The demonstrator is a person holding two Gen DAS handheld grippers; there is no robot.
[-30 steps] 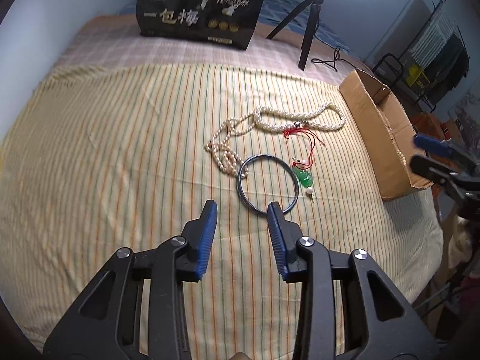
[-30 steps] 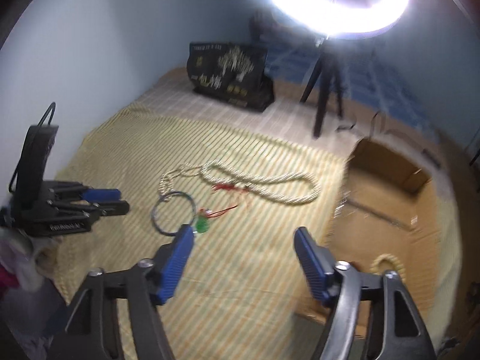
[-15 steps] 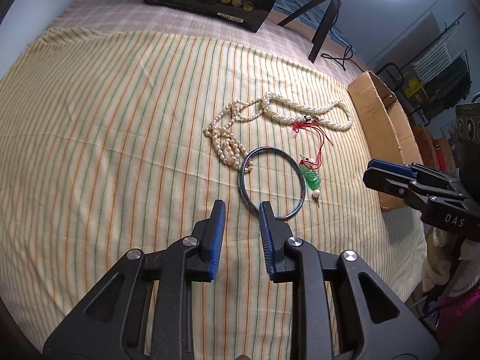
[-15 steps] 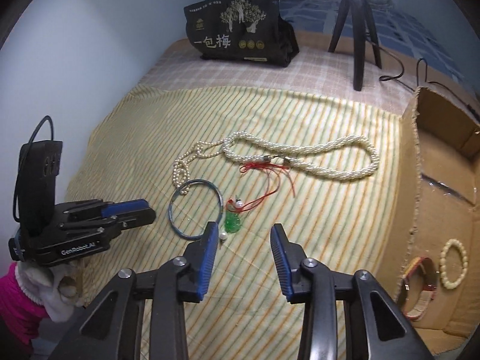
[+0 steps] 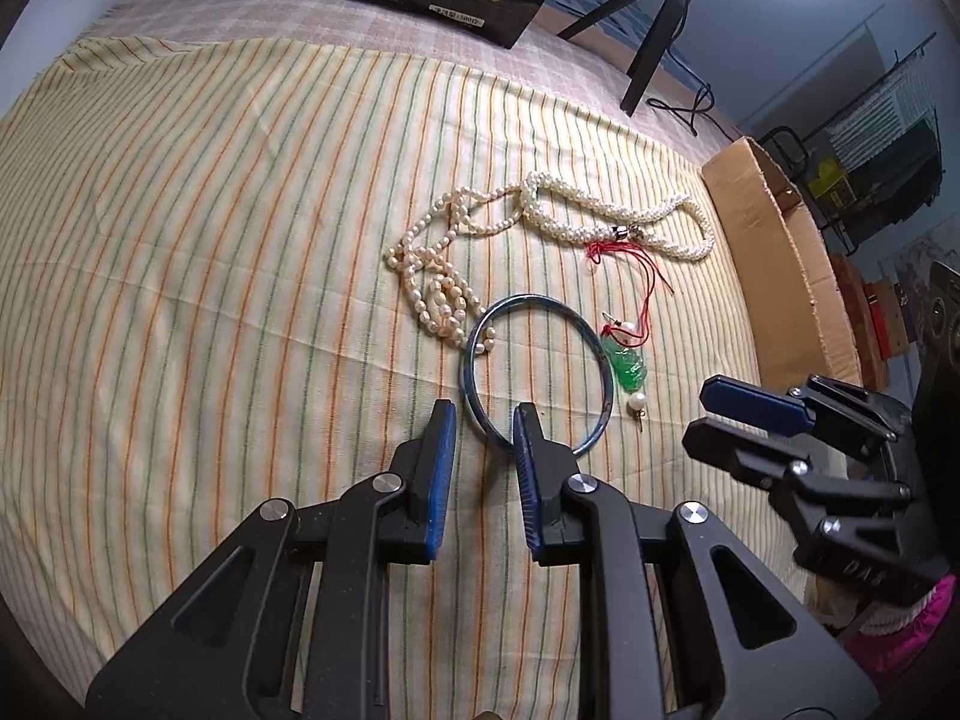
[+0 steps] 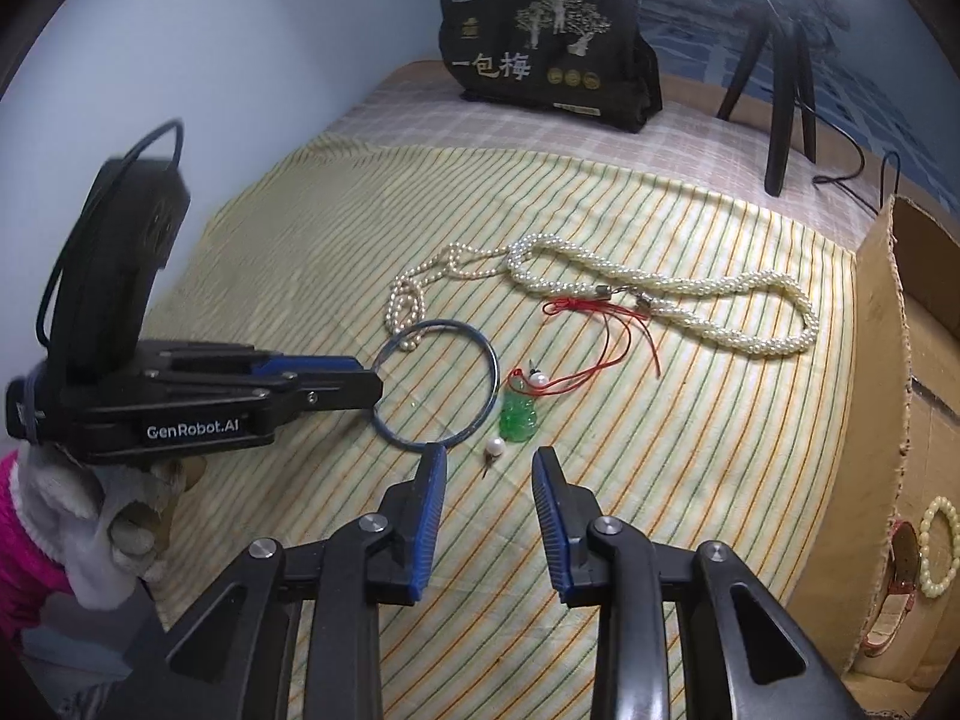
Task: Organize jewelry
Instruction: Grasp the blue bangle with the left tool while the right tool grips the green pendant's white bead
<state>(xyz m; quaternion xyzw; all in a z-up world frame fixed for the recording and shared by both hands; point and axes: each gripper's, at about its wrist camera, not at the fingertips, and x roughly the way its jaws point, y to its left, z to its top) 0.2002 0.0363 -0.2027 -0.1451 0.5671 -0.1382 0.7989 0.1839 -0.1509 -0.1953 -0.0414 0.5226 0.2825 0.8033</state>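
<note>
A thin blue bangle [image 5: 537,375] lies flat on the striped cloth; it also shows in the right wrist view [image 6: 437,384]. My left gripper [image 5: 483,414] is open, its fingers straddling the bangle's near rim. A green pendant [image 5: 627,365] on a red cord [image 6: 612,324], a loose pearl earring [image 6: 494,447], a thin pearl strand [image 5: 438,282] and a thick pearl rope necklace [image 6: 690,294] lie beside it. My right gripper [image 6: 489,459] is open, just in front of the loose pearl and the green pendant [image 6: 519,414].
A cardboard box [image 6: 900,408] stands at the right, holding a bead bracelet [image 6: 939,546] and a watch [image 6: 894,594]. A black printed bag [image 6: 549,51] and a ring-light tripod [image 6: 780,84] stand at the back. The striped cloth [image 5: 180,240] covers the table.
Both grippers moved forward and lower toward the jewelry. The left gripper's fingers narrowed and now straddle the bangle's rim. The right gripper's fingers narrowed and came close to the loose pearl.
</note>
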